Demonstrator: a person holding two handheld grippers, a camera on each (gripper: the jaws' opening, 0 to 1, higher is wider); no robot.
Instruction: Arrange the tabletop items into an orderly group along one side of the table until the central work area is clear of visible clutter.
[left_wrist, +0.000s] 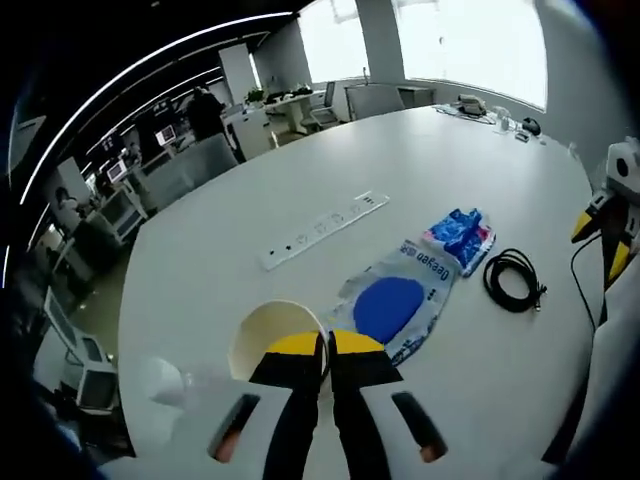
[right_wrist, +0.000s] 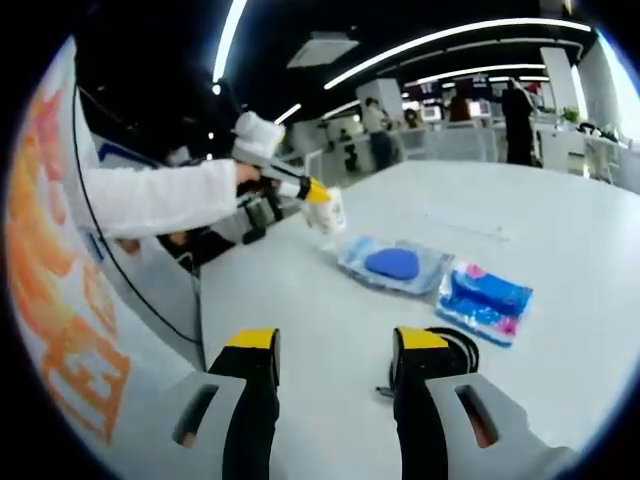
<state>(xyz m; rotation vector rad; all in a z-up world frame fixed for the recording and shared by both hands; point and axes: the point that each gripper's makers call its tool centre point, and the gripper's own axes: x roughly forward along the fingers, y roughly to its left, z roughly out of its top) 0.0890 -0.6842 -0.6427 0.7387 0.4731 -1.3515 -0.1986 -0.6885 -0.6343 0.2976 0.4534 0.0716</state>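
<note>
On the table there is one cup, one clear packet with a blue disc, one small blue-and-pink packet, one coiled black cable and one long white socket strip. Two grippers are in play: the left gripper and the right gripper, each with two yellow-tipped jaws. At the table's far end lies a small cluster of items too small to count.

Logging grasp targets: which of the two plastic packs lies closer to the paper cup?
The clear pack with the blue disc, beside the paper cup; the blue-pink pack lies beyond it.
</note>
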